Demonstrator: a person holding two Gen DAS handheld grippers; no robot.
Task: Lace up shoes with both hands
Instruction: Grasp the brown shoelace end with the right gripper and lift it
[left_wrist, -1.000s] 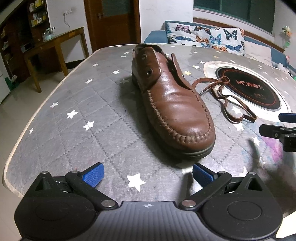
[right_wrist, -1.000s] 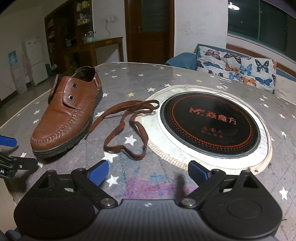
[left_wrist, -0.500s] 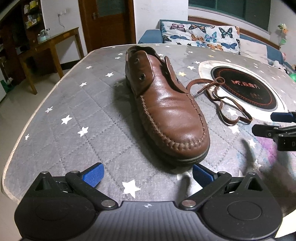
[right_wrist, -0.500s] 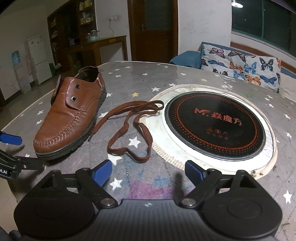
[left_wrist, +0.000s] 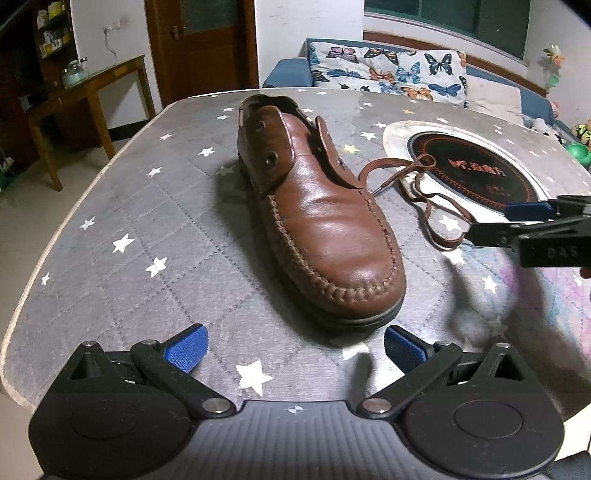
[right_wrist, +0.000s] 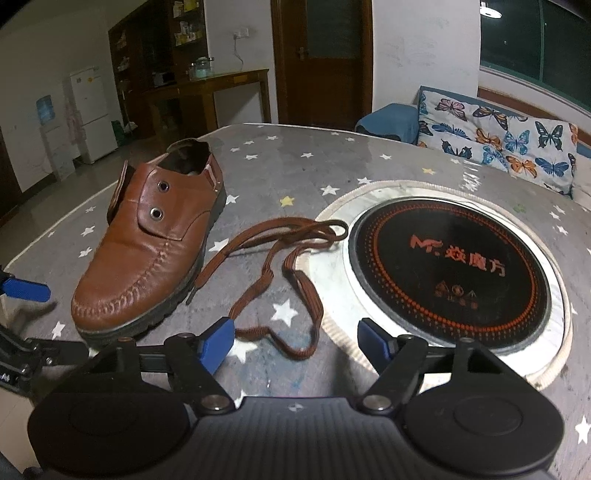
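A brown leather shoe (left_wrist: 325, 225) (right_wrist: 147, 251) lies on the grey star-patterned table, toe toward me, its eyelets without a lace. The loose brown shoelace (right_wrist: 291, 258) (left_wrist: 424, 192) lies in loops on the table between the shoe and the round cooktop. My left gripper (left_wrist: 295, 349) is open just in front of the shoe's toe, nothing between its blue pads. My right gripper (right_wrist: 295, 341) is open, low over the near loop of the lace, its left pad (right_wrist: 218, 345) close to the lace. Its fingers also show at the right edge of the left wrist view.
A round black induction cooktop (right_wrist: 454, 273) (left_wrist: 476, 173) is set into the table right of the lace. The table's front-left edge (left_wrist: 48, 258) curves close by. A butterfly-print sofa (right_wrist: 517, 147) and a wooden side table (left_wrist: 85, 92) stand behind.
Both grippers have moved forward and lower. The left one has closed in on the shoe's toe; the right one has come down toward the lace's near loop. Shoe and lace lie unchanged.
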